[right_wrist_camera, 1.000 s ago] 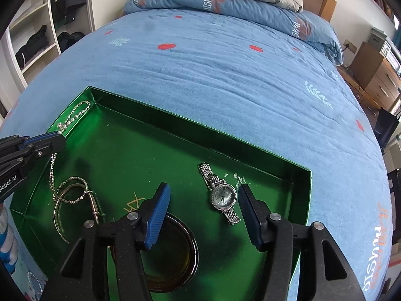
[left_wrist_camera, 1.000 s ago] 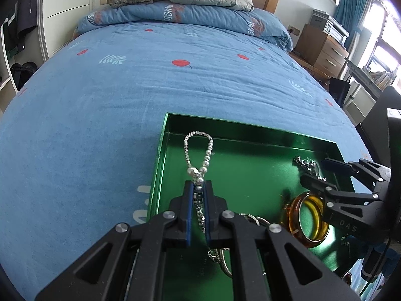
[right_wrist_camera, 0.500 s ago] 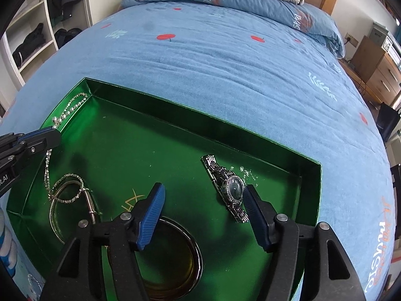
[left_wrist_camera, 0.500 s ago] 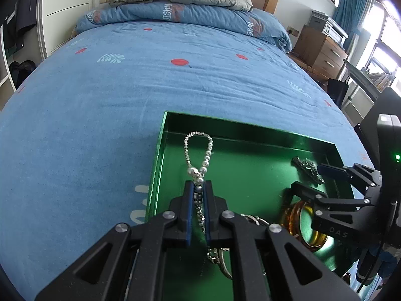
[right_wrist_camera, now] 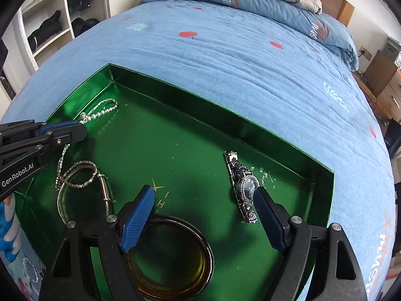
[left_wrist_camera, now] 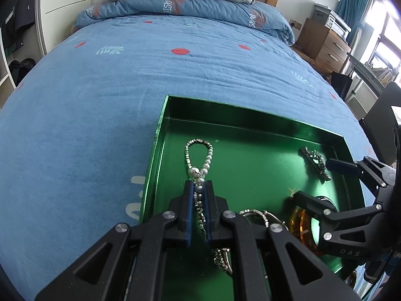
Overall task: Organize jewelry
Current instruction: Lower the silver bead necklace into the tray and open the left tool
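Observation:
A shiny green tray (left_wrist_camera: 250, 118) (right_wrist_camera: 190, 95) lies on the blue bed. My left gripper (left_wrist_camera: 199, 188) (right_wrist_camera: 80, 128) is shut on a silver bead necklace (left_wrist_camera: 199, 150) (right_wrist_camera: 102, 111), whose loop lies on the tray floor ahead of the fingers. My right gripper (right_wrist_camera: 204, 195) (left_wrist_camera: 313, 180) is open and empty, low over the tray. A silver watch (right_wrist_camera: 241, 185) (left_wrist_camera: 314, 159) lies just inside its right finger. An amber bangle (right_wrist_camera: 173, 255) (left_wrist_camera: 300, 228) lies under the gripper. A thin silver bangle (right_wrist_camera: 75, 185) lies at the tray's left.
The blue bedspread (left_wrist_camera: 150, 62) stretches ahead to a rolled duvet (left_wrist_camera: 180, 2) and headboard. Wooden drawers (left_wrist_camera: 323, 42) stand at the right. Open shelves (right_wrist_camera: 45, 25) stand at the left. A printed box or bag (right_wrist_camera: 15, 250) sits by the tray's near left corner.
My right gripper has moved forward and right over the tray, so the watch now lies against its right finger. My left gripper stays shut on the necklace, barely moved.

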A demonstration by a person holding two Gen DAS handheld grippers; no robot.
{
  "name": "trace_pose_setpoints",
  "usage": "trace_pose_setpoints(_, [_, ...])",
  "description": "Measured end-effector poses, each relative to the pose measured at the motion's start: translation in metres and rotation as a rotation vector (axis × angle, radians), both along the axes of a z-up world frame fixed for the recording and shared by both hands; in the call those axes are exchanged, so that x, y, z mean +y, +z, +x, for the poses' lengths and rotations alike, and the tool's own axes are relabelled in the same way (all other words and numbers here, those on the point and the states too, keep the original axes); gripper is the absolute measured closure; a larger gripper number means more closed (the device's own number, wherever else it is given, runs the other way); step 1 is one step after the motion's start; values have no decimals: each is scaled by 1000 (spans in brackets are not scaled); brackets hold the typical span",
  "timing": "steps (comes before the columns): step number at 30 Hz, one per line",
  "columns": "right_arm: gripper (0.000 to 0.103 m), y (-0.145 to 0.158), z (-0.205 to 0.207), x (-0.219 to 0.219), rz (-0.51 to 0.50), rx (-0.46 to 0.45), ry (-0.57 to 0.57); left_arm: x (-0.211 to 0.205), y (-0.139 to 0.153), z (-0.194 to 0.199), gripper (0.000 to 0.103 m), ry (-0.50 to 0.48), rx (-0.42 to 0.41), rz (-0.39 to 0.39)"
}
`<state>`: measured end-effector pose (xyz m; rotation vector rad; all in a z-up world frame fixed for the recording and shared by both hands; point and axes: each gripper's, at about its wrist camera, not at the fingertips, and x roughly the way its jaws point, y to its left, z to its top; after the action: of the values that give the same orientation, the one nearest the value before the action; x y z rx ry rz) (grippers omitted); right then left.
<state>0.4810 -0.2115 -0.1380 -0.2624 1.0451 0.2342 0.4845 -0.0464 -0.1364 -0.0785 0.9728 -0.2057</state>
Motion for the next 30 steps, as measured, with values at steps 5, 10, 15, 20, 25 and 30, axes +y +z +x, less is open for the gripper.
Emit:
trace_pose_setpoints(5, [20,-1,-3,3,7,12,37,5,0,0,95,16,-2,-18])
trace_pose_setpoints(10, [19,-2,-5,7,27,23,92,9,0,-3,95,23,-11,-25])
trace_pose_setpoints(15, [12,-5,-6,8,58,40,130,13,1,-5,95,27,-22,-42])
trace_pose_setpoints(20, [10,-7,-7,9,85,50,167,12,0,-7,95,25,-40,-32])
trace_pose_setpoints(25, [10,-7,-9,14,103,54,236,12,-1,-6,95,30,-53,-44])
trace_pose_setpoints(30, [8,-7,-8,13,169,75,275,11,-2,-4,95,26,-67,-35])
